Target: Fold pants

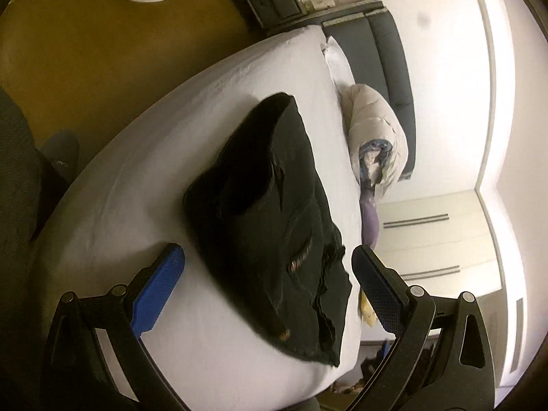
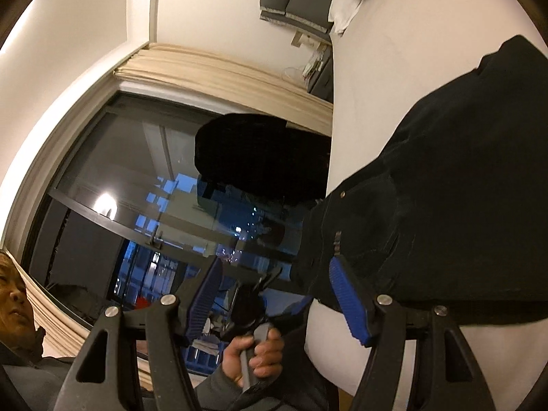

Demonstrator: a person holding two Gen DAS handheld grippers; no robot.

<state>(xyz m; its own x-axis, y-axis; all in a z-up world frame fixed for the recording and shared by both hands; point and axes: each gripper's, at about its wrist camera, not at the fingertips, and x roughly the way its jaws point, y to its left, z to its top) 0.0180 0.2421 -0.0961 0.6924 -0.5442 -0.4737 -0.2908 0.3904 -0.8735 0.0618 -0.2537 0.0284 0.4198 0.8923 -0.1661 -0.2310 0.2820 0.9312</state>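
Note:
Black pants (image 1: 274, 198) lie folded in a thick bundle on the white bed (image 1: 154, 157), the waist end with rivets and zip towards me. My left gripper (image 1: 267, 251) hovers just short of that end, jaws wide open, and its blue pads (image 1: 161, 284) touch no cloth. In the right wrist view the pants (image 2: 438, 188) fill the right side, with one edge hanging over the bed's (image 2: 370, 78) side. My right gripper (image 2: 275, 263) stands open beside that edge, with nothing pressed between its pads. Beyond it a person's hand (image 2: 257, 346) grips a grey handle.
A bunched white duvet (image 1: 373, 130) and a pillow lie at the grey headboard (image 1: 394, 68). Wooden floor (image 1: 85, 51) runs along the bed. White wardrobe doors (image 1: 428, 233) stand past the bed. A dark window (image 2: 137, 188) with a cream curtain and a round black object (image 2: 260, 157) are beside the bed.

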